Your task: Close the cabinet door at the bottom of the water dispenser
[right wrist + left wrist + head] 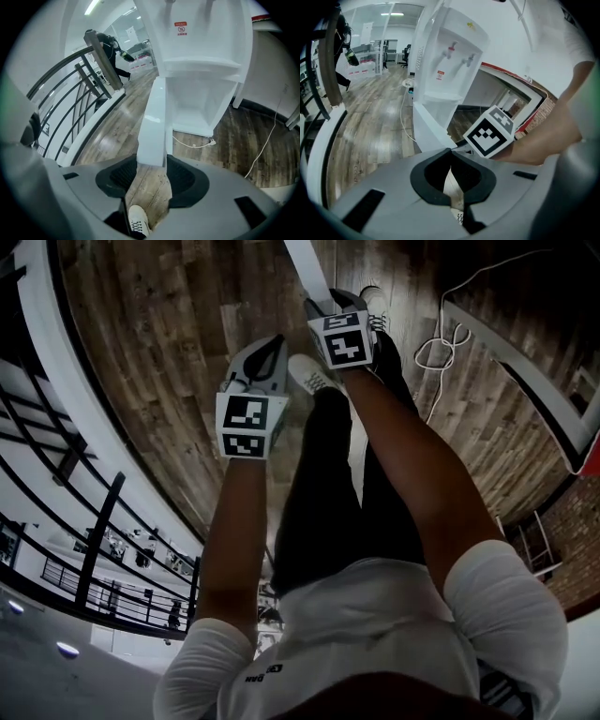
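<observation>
Ceiling strip lights [93, 6] are seen at eleven o'clock; the edges are bent and darkened by fisheye distortion.

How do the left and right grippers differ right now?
Left gripper has its jaw tips together, empty; right gripper stands open. The cabinet door edge sits between the right gripper's jaws, while the left gripper hangs clear of it. Both point down.
</observation>
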{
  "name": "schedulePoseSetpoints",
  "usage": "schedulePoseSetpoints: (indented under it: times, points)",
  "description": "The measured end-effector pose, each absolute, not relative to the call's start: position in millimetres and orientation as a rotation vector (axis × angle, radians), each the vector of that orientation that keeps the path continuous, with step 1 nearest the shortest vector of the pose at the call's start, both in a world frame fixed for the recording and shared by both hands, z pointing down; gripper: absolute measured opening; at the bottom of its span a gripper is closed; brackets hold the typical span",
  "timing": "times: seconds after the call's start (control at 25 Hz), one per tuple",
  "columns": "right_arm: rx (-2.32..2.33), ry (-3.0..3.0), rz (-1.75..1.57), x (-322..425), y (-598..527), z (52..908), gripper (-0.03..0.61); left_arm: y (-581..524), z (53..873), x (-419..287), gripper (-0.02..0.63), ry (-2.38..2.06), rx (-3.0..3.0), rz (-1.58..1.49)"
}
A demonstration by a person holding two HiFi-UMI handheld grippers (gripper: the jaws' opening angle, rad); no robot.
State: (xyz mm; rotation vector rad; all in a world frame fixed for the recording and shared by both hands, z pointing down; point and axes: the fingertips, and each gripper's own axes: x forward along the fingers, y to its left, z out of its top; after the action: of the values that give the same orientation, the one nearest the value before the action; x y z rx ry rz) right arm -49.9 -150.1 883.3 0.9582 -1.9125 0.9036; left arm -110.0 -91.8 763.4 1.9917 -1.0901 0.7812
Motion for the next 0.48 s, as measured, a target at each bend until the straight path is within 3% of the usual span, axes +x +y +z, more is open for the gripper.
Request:
schedulePoseSetpoints:
  times: [0.48]
  points:
    - [0.974,-1.874,0.887,-3,-169,884,0.192,-125,753,-86,-0.008,-1.078,2.01,0.775]
